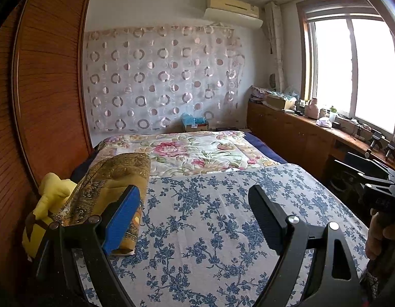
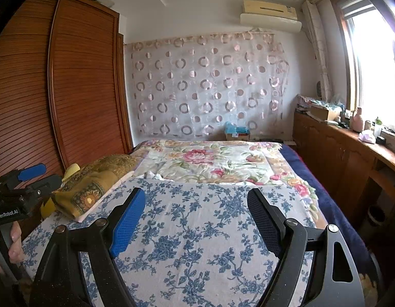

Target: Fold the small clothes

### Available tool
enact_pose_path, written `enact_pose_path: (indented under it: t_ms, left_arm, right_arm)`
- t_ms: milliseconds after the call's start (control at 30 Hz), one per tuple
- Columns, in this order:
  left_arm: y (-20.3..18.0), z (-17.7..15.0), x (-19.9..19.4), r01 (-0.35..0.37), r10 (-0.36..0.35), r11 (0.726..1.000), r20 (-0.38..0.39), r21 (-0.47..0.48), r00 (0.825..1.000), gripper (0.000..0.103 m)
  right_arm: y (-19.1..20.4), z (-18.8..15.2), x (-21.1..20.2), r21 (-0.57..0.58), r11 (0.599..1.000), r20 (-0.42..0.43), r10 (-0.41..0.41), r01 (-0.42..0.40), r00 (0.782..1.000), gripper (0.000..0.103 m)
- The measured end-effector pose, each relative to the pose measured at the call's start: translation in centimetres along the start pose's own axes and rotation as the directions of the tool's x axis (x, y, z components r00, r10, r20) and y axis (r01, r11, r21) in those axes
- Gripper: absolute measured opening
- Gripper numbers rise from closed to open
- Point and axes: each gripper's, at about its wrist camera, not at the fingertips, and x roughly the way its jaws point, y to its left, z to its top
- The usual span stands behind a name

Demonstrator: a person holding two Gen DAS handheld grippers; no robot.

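A bed fills the middle of both views, its near half covered by a flat, matte white sheet printed with blue flower sprigs, smooth but for faint creases. Beyond it lies a softer quilt with large pink roses on cream, and a dark navy blanket edge runs down the window side. The left claw hangs above the sheet with its jaws spread wide and nothing between them; one finger carries a blue ribbed pad, the other a dark, finely meshed one. The right claw is spread just as wide and likewise grips nothing. The only folded cloth in sight is a mustard-gold piece with ornate brown borders and a sunflower motif, thick and slightly lumpy, lying at the wardrobe side of the bed with its end on the blue-flowered sheet. Just beside it sits a yellow plush toy. A slatted reddish wooden wardrobe stands along that side, and a sheer curtain with satin rings hangs on the far wall.
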Motion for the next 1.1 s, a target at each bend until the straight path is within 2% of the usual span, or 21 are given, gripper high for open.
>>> enact_pose_path:
  t_ms: [1100]
  left_arm:
    - [0.4, 0.2, -0.4, -0.007, 0.007, 1.000, 0.009, 0.001, 1.000, 0.087]
  right_arm:
    - [-1.6, 0.1, 0.1, 0.002, 1.000, 0.003, 0.004, -0.004, 1.000, 0.083]
